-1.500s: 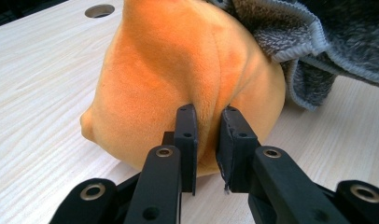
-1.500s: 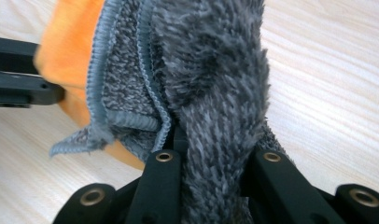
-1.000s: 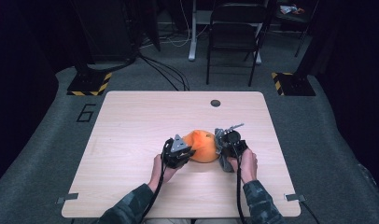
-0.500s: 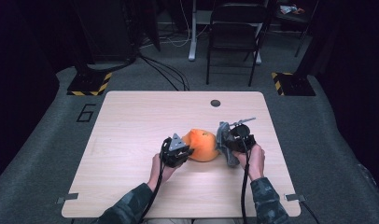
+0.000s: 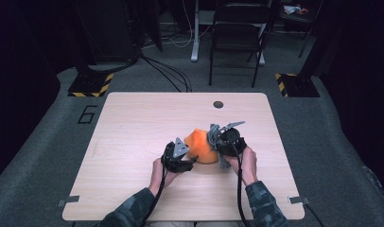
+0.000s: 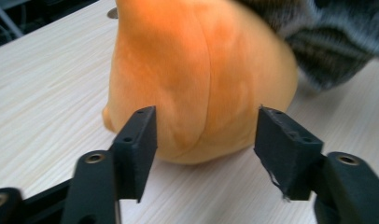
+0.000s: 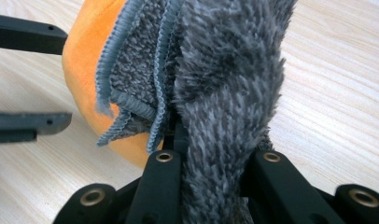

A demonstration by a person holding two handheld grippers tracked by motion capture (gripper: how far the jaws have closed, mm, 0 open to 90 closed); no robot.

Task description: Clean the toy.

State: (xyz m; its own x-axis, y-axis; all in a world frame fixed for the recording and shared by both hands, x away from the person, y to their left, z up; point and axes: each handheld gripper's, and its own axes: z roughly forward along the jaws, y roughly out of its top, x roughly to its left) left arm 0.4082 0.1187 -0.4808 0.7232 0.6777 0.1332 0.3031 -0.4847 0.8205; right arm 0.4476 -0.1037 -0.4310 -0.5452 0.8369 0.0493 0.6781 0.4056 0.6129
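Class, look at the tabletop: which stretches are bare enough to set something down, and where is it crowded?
Bare wood runs along the table's left side and the far edge, up to the dark round cap; the right edge has a narrower strip. It is crowded near the front middle, around the orange plush, grey cloth and both hand-held grippers.

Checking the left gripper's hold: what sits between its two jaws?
In the left gripper view, the orange plush bulges between the left gripper's just-opened jaws, pads off it.

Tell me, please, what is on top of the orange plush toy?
A grey fuzzy cloth lies over the far side of the orange plush toy, and the right gripper pinches that cloth. The toy's surface beneath the cloth is covered, so it cannot be seen.
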